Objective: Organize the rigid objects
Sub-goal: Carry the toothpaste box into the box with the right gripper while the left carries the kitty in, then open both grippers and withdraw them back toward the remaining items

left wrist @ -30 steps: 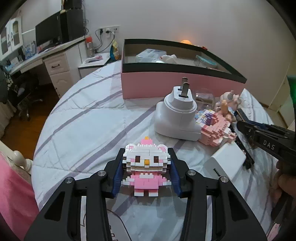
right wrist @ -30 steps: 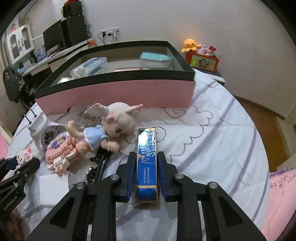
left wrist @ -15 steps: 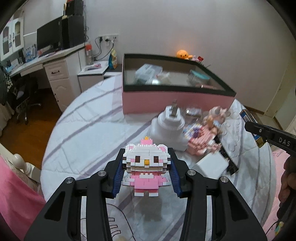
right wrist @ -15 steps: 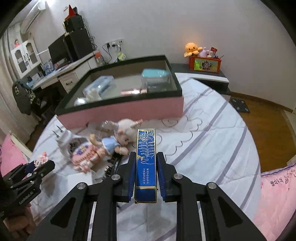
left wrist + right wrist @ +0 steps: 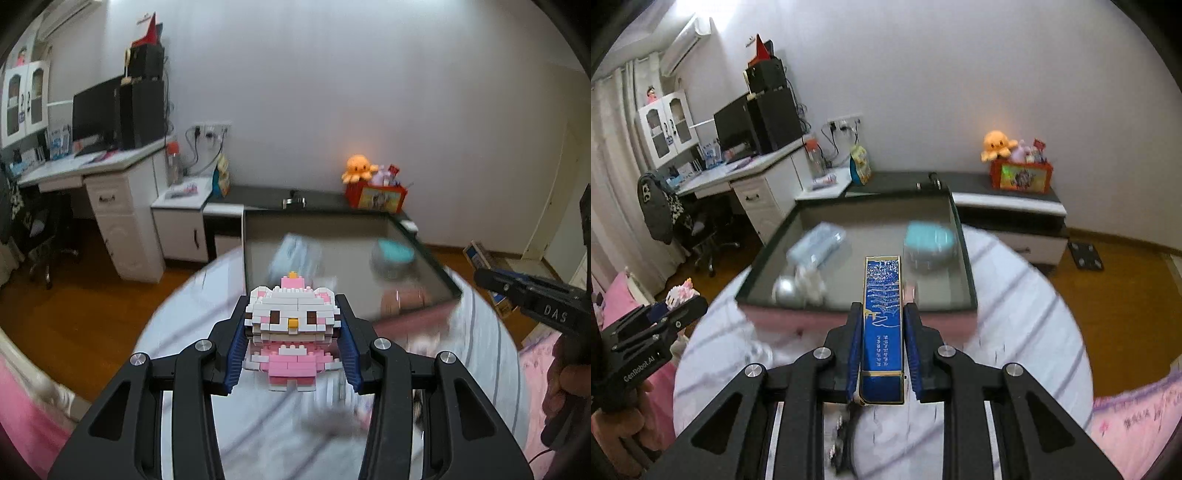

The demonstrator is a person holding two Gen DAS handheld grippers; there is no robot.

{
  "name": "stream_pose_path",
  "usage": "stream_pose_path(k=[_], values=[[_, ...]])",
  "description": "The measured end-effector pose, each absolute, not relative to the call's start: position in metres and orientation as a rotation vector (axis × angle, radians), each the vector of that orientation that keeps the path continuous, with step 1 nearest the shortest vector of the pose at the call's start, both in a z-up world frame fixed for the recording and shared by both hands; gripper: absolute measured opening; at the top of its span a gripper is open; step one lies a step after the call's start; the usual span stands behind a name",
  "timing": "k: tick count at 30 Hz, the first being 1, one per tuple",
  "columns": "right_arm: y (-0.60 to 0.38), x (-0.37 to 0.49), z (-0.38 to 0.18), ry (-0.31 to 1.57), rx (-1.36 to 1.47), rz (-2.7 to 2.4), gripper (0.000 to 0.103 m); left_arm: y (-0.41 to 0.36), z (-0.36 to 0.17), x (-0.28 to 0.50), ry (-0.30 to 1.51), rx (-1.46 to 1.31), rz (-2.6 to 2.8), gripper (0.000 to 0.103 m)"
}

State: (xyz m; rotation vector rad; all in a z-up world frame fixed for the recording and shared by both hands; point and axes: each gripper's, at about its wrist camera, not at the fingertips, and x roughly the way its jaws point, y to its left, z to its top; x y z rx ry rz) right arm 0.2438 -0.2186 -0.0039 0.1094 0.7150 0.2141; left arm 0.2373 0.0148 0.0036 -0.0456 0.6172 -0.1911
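Observation:
My left gripper is shut on a white and pink block-built cat figure, held high above the round table. My right gripper is shut on a long blue box, also lifted, its far end over the near wall of the pink storage box. That storage box has a dark rim and holds a teal-lidded tub, a clear pack and small white items. The left gripper with the cat shows at the left of the right wrist view. The right gripper shows at the right of the left wrist view.
The table has a white cloth with grey stripes. Blurred loose items lie on it beneath the grippers. A white desk with a monitor stands at back left. A low dark cabinet with an orange plush runs along the wall.
Both grippers have risen and tilted upward with their loads. The table items have dropped out of view below, and the storage box interior now shows from above.

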Motion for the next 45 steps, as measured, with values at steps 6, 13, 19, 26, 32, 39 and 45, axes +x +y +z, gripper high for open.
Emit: stream_pose_path(k=[6, 13, 19, 26, 32, 39, 45], values=[[-0.210, 0.292, 0.009, 0.707, 0.095, 0.247, 0.021, 0.007, 0.022, 0.295, 0.604, -0.066, -0.212, 0.044], [-0.201, 0.340, -0.013, 0.774, 0.103, 0.260, 0.021, -0.015, 0.007, 0.353, 0.672, -0.057, -0.232, 0.044], [-0.204, 0.363, -0.036, 0.834, 0.117, 0.255, 0.022, -0.028, -0.016, 0.382, 0.735, -0.045, -0.227, 0.044], [-0.208, 0.375, -0.060, 0.884, 0.125, 0.246, 0.022, -0.039, -0.039, 0.395, 0.814, -0.011, -0.219, 0.045], [-0.218, 0.370, -0.060, 0.858, 0.164, 0.203, 0.087, -0.035, -0.035, 0.386, 0.787, 0.002, -0.190, 0.077], [-0.220, 0.349, -0.042, 0.811, 0.179, 0.181, 0.088, -0.019, -0.019, 0.356, 0.732, -0.025, -0.163, 0.088], [-0.217, 0.319, -0.021, 0.749, 0.183, 0.182, 0.088, -0.005, 0.000, 0.319, 0.673, -0.055, -0.154, 0.094]])
